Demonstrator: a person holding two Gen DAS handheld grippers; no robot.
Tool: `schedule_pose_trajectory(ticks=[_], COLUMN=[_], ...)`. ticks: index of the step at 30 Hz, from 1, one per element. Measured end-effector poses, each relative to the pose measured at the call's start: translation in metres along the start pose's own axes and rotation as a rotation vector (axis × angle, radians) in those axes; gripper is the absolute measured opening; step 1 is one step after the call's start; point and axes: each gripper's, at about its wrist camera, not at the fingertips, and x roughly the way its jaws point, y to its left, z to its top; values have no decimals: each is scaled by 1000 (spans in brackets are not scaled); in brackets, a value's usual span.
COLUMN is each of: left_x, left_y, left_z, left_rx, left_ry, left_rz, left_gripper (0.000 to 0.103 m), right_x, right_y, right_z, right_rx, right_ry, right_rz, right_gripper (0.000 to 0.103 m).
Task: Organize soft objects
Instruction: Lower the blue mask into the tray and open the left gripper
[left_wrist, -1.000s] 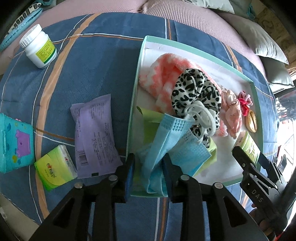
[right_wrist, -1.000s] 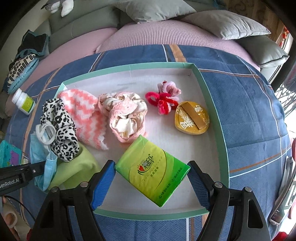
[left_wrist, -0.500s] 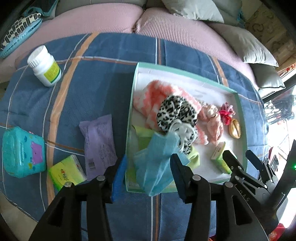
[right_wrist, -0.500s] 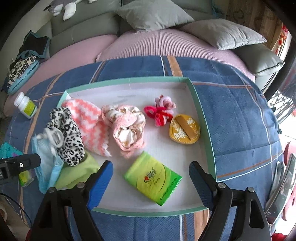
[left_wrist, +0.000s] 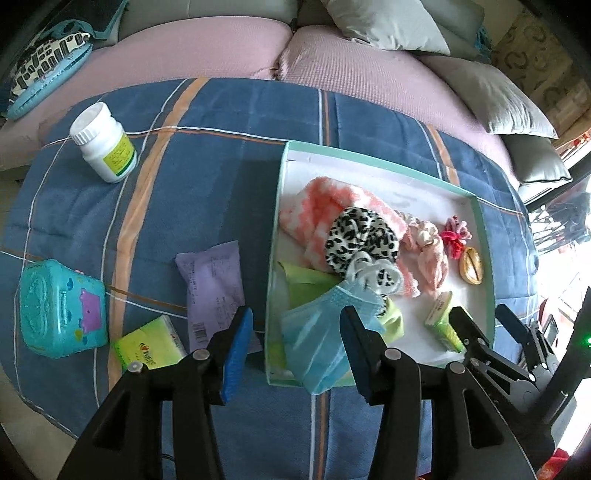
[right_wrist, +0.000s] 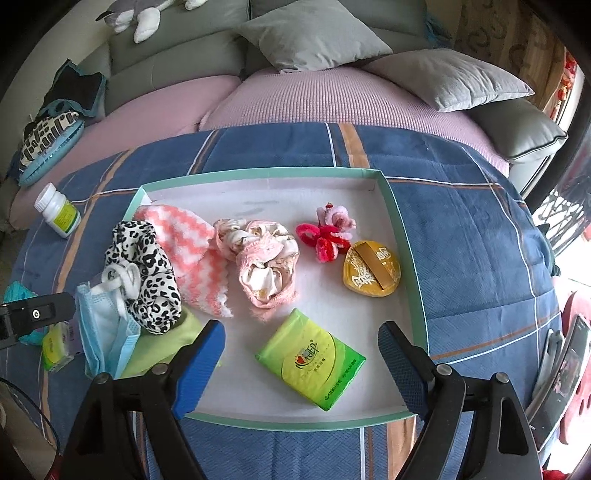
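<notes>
A mint-rimmed white tray (right_wrist: 406, 236) (left_wrist: 484, 236) holds a pink-white knit piece (right_wrist: 184, 240), a leopard-print cloth (right_wrist: 147, 266), a pink scrunchie (right_wrist: 266, 258), red-pink hair ties (right_wrist: 325, 236), a green cloth (right_wrist: 159, 343), a green tissue pack (right_wrist: 310, 363) and a blue face mask (left_wrist: 325, 339) hanging over the near rim. My left gripper (left_wrist: 295, 350) is open and empty above the mask. My right gripper (right_wrist: 301, 363) is open, its jaws either side of the tissue pack, above it.
On the blue plaid cover outside the tray lie a purple packet (left_wrist: 214, 280), a second green tissue pack (left_wrist: 147, 349), a teal box (left_wrist: 59, 314) and a white pill bottle (left_wrist: 103, 147). A yellow round tin (right_wrist: 371, 267) sits in the tray. Pillows lie behind.
My left gripper has let go of the blue mask, opened and pulled back. My right gripper has opened wider off the green tissue pack and lifted away; the pack lies in the tray.
</notes>
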Motion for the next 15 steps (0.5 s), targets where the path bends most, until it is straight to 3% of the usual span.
schedule_pose_trajectory(ticks=[10, 12, 13, 15], left_x=[-3, -4, -4, -4], left_y=[8, 10, 11, 14], left_z=[2, 2, 2, 2], left_rx=[-1, -12, -20, -31], left_ry=[-26, -35, -40, -48], left_rz=[44, 56, 62, 70], left_gripper=[60, 61, 63, 77], right_x=[0, -1, -2, -2], right_y=[2, 3, 2, 1], right_z=[1, 2, 2, 3], right_rx=[-2, 1, 6, 18], right_ry=[-10, -15, -19, -20], right_rz=[-3, -1, 2, 15], right_gripper=[94, 103, 103, 103])
